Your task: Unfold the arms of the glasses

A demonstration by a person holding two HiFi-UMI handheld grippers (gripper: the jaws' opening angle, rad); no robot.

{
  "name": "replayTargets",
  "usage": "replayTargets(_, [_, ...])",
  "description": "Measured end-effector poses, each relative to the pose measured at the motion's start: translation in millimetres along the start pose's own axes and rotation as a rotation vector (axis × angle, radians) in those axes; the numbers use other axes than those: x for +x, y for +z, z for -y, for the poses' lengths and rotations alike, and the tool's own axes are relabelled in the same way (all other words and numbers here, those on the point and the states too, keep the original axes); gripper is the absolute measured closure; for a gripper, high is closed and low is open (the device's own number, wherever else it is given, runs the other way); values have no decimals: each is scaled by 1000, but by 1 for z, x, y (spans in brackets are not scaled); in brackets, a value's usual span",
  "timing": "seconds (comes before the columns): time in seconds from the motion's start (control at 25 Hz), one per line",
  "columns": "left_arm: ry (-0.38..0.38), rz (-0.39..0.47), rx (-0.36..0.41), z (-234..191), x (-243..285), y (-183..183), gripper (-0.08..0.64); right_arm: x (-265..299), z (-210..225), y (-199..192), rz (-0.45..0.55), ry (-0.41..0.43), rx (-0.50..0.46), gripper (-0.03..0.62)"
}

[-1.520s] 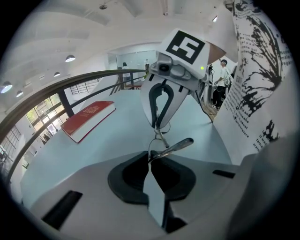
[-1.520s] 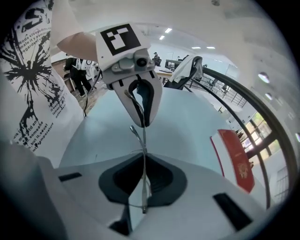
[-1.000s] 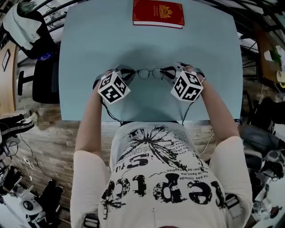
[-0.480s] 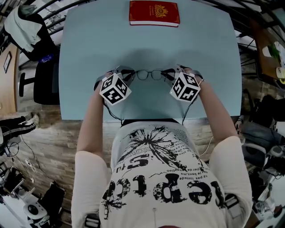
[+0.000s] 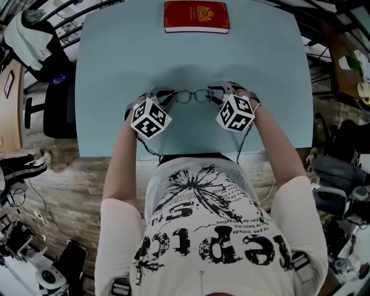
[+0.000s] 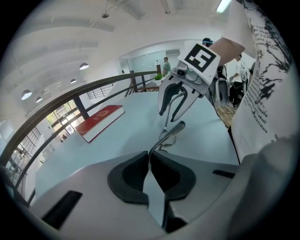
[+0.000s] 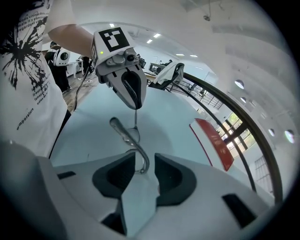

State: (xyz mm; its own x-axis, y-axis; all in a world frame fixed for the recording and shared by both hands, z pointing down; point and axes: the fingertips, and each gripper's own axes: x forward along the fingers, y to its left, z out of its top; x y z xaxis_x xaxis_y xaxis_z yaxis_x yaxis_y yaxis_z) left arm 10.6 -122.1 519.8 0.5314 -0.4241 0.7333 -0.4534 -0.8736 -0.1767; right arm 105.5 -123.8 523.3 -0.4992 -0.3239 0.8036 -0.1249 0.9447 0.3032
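Note:
Thin dark-framed glasses (image 5: 193,96) lie on the pale blue table (image 5: 115,63), lenses side by side between my two grippers. My left gripper (image 5: 163,94) is shut on the glasses' left end; in the left gripper view the thin metal arm (image 6: 161,138) runs out from between its closed pads (image 6: 136,171). My right gripper (image 5: 217,93) is at the other end. Its jaws have just been opening, and the curved arm tip (image 7: 140,159) now sits loose between them with a gap on both sides. Each gripper shows in the other's view: right gripper (image 6: 174,101), left gripper (image 7: 132,93).
A red book (image 5: 196,16) lies at the table's far edge, well beyond the glasses. A dark chair (image 5: 55,104) stands off the table's left side. Cluttered furniture and gear surround the table on both sides.
The picture has shifted slightly with the head. Both grippers stay at the ends of the glasses, which have not moved on the table.

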Motion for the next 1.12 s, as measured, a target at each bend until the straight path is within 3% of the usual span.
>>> replayTargets(0.12, [-9, 31, -37, 2, -1, 1, 510, -2, 2, -1, 1, -12, 51, 415])
replayTargets(0.2, [-5, 49, -61, 2, -2, 0, 452, -3, 4, -3, -7, -18, 95, 409])
replayTargets(0.44, [20, 102, -120, 3, -18, -7, 431, -13, 1, -20, -84, -70, 218, 408])
replayTargets(0.56, [55, 178, -168, 3, -39, -2, 431, -24, -1, -30, -124, -137, 305, 420])
replayTargets(0.64, [98, 259, -221, 0, -57, 10, 433, -34, -4, -28, -119, -181, 359, 468])
replayTargets(0.8, [191, 387, -281, -9, -90, 37, 473, -61, 0, -10, -29, -312, 478, 557])
replayTargets(1.12, [347, 559, -317, -22, -149, 77, 532, -125, 24, 48, 271, -548, 632, 580])
